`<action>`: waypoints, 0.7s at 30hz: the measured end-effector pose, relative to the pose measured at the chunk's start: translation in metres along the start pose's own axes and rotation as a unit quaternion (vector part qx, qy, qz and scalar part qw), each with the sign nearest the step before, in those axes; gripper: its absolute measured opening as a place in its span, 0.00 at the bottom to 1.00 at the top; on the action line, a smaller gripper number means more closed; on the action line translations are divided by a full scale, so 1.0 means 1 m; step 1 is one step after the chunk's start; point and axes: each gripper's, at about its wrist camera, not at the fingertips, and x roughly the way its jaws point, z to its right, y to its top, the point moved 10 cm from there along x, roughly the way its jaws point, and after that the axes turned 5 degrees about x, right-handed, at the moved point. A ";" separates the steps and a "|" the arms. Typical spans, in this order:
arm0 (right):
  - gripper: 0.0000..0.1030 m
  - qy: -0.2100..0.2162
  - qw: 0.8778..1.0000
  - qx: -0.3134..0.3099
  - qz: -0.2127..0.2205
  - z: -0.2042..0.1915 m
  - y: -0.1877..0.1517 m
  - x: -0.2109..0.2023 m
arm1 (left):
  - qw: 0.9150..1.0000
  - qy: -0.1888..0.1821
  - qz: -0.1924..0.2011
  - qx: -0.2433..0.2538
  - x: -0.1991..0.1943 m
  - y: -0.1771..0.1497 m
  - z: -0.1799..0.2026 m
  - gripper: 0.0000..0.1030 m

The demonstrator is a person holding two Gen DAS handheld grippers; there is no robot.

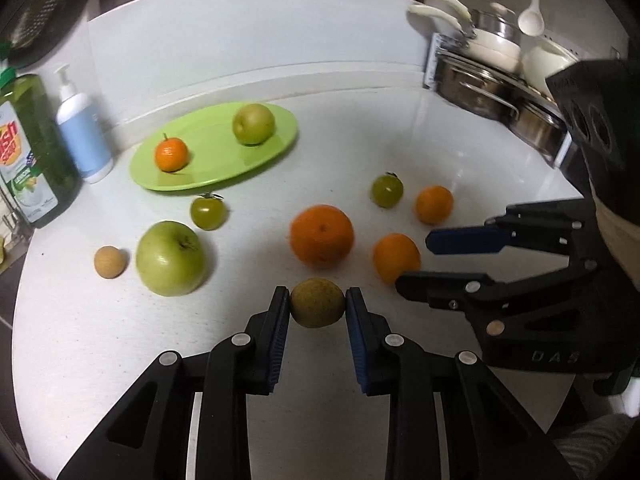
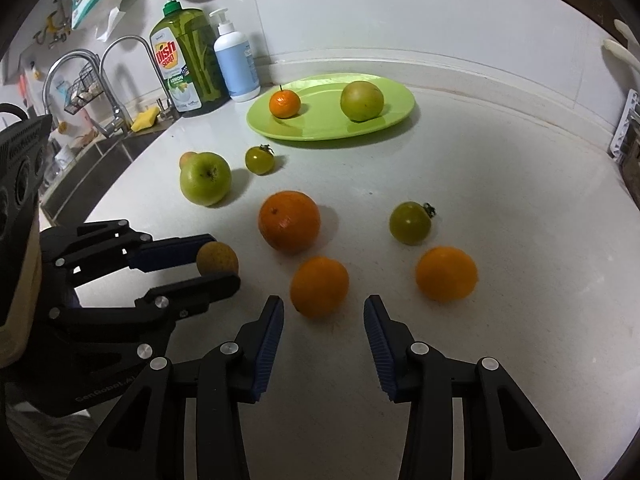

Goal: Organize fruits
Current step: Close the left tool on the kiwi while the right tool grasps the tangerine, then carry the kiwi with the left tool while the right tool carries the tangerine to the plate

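**Left claw pinches a small brown fruit; right claw hangs spread over the counter**

Your left gripper (image 1: 317, 303) sits at the bottom centre of the left wrist view, its blue pads pressed against both sides of a small brownish-yellow fruit (image 1: 317, 302). The right wrist view shows the same fruit (image 2: 217, 258) at mid left, caught between those fingers.

Your right gripper (image 2: 324, 312) is spread with nothing between its pads, at the bottom of its own view. A small orange (image 2: 319, 285) lies just beyond its tips, a second small orange (image 2: 446, 278) to the right.

The large orange (image 2: 289, 221) sits in the middle of the white counter (image 2: 500, 240), the green apple (image 2: 205, 178) to its upper left, and two green tomatoes (image 2: 259, 159) (image 2: 411, 223) lie loose on either side.

The green plate (image 2: 396, 98) is in the upper centre, carrying a mandarin (image 2: 284, 103) and a yellow-green apple (image 2: 361, 100). A dish soap bottle (image 2: 185, 60) and a pump bottle (image 2: 235, 66) stand at upper left.
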 end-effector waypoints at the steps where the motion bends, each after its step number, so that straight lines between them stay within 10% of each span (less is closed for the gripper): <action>1: 0.40 0.001 1.000 0.001 0.001 -0.001 0.001 0.001 | 1.000 0.006 0.001 -0.005 0.000 0.001 -0.003 0.28; 21: 0.33 -0.009 0.999 0.034 -0.006 -0.004 0.004 0.019 | 0.999 0.030 -0.007 -0.031 -0.002 -0.001 -0.019 0.28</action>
